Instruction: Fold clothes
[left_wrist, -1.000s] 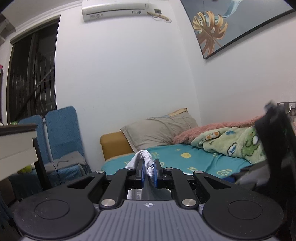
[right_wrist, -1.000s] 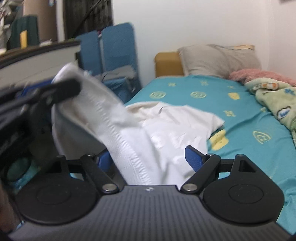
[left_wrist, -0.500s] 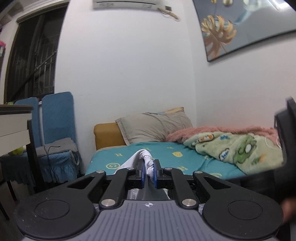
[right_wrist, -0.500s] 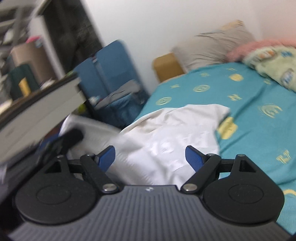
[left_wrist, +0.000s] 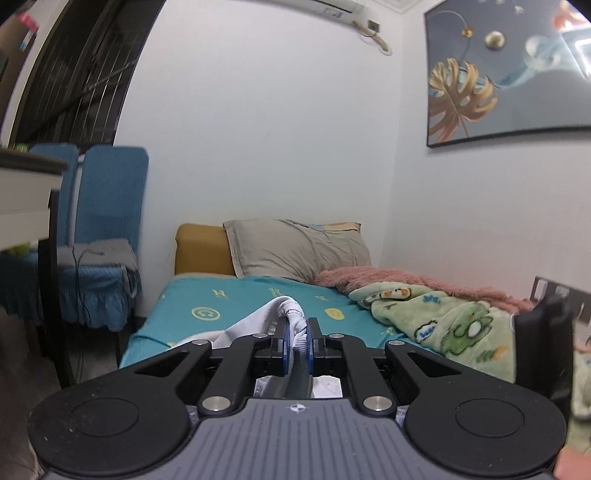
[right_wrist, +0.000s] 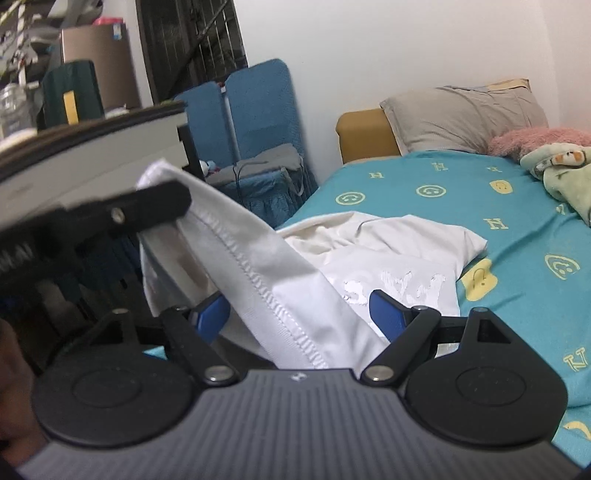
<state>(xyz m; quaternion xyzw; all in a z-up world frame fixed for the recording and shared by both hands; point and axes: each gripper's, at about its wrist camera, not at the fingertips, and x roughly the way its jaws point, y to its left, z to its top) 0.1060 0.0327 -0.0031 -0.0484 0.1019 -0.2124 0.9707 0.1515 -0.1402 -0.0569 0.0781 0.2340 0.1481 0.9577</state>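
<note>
My left claw is squeezed tight on the stitched edge of the white shirt. The edge bunches up between my two blue pads and sticks up a little above them. From my right claw's eye, my left claw is up and to the left, and it holds that edge up in the air. The shirt hangs from there and slopes down across my right claw. My right claw is wide apart. The hem runs through the gap, but the pads do not pinch it. The rest of the shirt lies ahead on the teal bed. Past it sit a grey pillow and a green blanket.
</note>
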